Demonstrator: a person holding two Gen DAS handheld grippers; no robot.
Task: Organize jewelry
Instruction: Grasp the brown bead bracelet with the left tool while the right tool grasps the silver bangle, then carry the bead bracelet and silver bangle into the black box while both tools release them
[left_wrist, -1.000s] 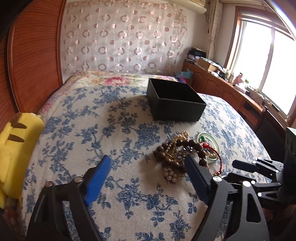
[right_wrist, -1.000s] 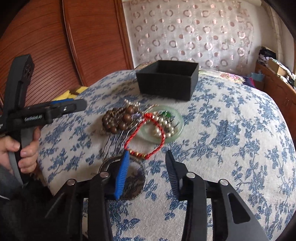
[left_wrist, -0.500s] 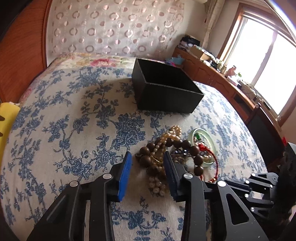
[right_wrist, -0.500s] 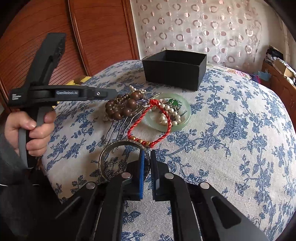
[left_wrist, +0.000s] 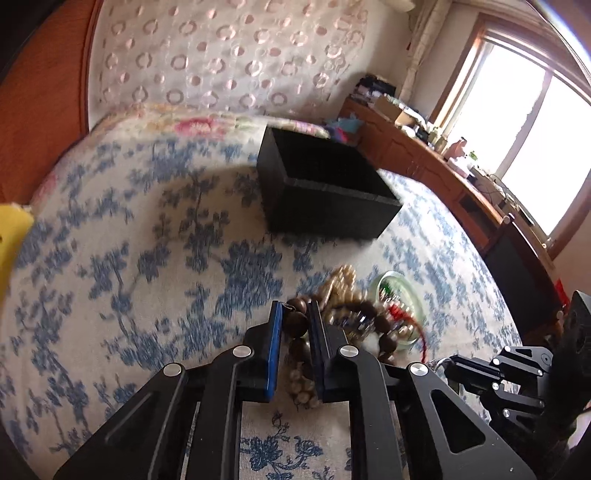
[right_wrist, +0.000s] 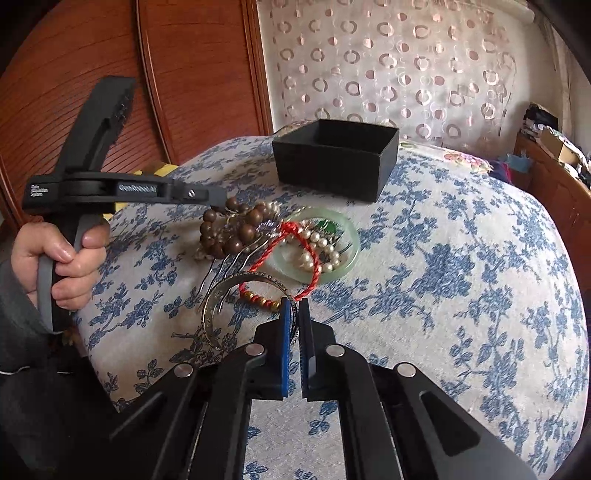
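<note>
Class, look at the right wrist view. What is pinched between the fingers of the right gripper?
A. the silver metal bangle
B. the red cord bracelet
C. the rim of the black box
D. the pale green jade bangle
A: the right gripper is shut on the rim of the silver metal bangle, while the red cord bracelet, the jade bangle and the black box lie beyond its tips.

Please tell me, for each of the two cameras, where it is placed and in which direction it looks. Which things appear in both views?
Left wrist: sits on the left gripper, looking down along its fingers, shut on the brown bead bracelet; right gripper at lower right.
Right wrist: sits on the right gripper, looking down at the silver bangle it clamps; the person's hand holding the left gripper shows.
Shared: black box, green bangle, floral bedspread.
</note>
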